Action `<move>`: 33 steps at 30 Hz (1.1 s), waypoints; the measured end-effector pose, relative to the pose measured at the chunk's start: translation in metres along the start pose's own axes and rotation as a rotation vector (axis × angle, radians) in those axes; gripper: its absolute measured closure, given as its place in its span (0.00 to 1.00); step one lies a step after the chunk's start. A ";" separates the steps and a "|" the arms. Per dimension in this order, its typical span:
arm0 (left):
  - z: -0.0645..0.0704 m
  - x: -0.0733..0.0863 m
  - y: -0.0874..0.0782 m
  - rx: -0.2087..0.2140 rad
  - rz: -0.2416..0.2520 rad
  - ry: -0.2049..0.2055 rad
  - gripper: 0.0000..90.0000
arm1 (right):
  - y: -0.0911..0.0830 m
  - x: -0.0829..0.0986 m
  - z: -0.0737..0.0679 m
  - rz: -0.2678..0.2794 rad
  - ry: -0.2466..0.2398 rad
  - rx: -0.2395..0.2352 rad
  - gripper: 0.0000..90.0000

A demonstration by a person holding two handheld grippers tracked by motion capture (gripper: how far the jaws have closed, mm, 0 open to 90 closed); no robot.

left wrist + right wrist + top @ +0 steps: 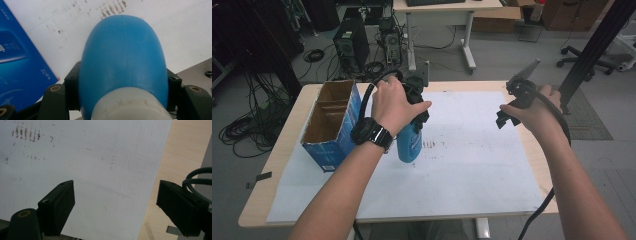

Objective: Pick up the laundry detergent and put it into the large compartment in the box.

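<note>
A paper sheet (pixel 472 165) covers most of the table (pixel 287 150). The open cardboard box (pixel 329 125) stands on the sheet's left part, and the bottle (pixel 409 145) is just right of it, held in the left gripper (pixel 417 107). The right gripper (pixel 512 107) hangs over the sheet's right part.

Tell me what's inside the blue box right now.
The box stands open-topped left of the bottle held in the left tongs. Brown cardboard walls and a divider show inside; no contents are visible, but the bottom is hidden by the walls.
</note>
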State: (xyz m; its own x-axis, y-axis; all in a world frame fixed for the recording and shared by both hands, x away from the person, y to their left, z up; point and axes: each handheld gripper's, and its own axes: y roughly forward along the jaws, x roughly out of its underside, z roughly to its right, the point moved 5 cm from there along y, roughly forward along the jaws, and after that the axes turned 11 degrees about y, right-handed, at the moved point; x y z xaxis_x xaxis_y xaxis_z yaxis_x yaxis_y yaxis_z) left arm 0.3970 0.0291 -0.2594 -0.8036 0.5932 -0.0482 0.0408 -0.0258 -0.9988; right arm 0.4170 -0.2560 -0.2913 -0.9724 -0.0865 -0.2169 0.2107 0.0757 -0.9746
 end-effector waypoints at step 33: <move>-0.007 -0.013 -0.068 0.001 0.030 0.008 0.42 | -0.010 -0.010 -0.008 0.004 -0.010 0.010 0.17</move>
State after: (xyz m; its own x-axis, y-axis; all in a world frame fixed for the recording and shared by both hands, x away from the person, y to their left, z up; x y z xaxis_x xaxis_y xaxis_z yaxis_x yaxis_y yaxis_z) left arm 0.4089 0.0293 -0.1908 -0.7972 0.5986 -0.0777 0.0641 -0.0440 -0.9970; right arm 0.4238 -0.2479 -0.2789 -0.9704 -0.0960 -0.2214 0.2158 0.0661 -0.9742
